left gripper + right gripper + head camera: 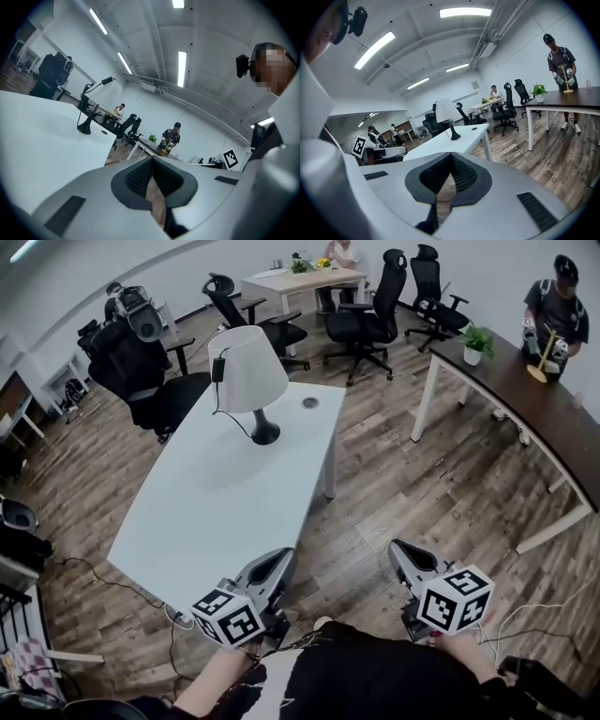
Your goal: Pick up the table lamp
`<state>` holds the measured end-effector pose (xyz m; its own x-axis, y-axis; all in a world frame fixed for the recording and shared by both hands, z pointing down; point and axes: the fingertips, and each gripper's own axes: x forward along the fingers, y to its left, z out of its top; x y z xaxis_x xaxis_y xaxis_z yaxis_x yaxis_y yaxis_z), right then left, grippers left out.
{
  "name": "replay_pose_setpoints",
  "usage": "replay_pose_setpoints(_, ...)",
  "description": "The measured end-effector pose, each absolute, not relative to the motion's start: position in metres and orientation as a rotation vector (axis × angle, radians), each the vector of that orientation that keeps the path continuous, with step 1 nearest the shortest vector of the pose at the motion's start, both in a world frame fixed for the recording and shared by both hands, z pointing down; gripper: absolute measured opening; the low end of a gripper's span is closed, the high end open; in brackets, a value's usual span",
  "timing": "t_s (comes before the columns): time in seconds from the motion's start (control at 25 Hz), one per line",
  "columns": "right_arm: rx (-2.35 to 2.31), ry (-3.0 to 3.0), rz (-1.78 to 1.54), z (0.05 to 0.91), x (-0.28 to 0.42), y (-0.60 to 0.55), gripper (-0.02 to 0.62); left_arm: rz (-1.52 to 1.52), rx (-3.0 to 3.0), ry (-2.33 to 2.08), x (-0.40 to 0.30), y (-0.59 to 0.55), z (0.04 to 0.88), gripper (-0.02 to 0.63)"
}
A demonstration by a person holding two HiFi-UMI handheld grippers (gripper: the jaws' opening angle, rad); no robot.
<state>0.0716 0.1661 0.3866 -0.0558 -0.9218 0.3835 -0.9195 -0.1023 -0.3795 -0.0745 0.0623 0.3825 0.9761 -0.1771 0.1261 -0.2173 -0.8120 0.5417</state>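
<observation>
Standing upright near the far end of the worktop (216, 502), the table lamp (248, 371) is sitting well ahead of the left gripper (279, 563), the nearer one, and the right gripper (401, 554), both jaws pressing together, empty.

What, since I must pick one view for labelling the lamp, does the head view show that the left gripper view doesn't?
Only the head view: the table lamp's white shade and the white table's full outline. Only the left gripper view: ceiling light strips and the left claw's pads pressed shut, nothing between. Both: the lamp's black base on the table, and a person at the dark desk.
</observation>
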Motion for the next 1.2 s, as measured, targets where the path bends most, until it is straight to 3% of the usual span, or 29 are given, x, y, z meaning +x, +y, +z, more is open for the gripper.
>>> replay_pose_setpoints(0.32, -2.108, 2.046, -0.887, 0.395, 0.110, 0.112, 0.009, 0.057, 2.544, -0.346, -0.067, 0.004, 0.382, 0.014)
replay_pose_setpoints(1.2, -1.942, 2.333, -0.962, 0.411, 0.132, -0.046, 0.009, -0.049, 2.435, -0.660, -0.083, -0.083, 0.400, 0.014)
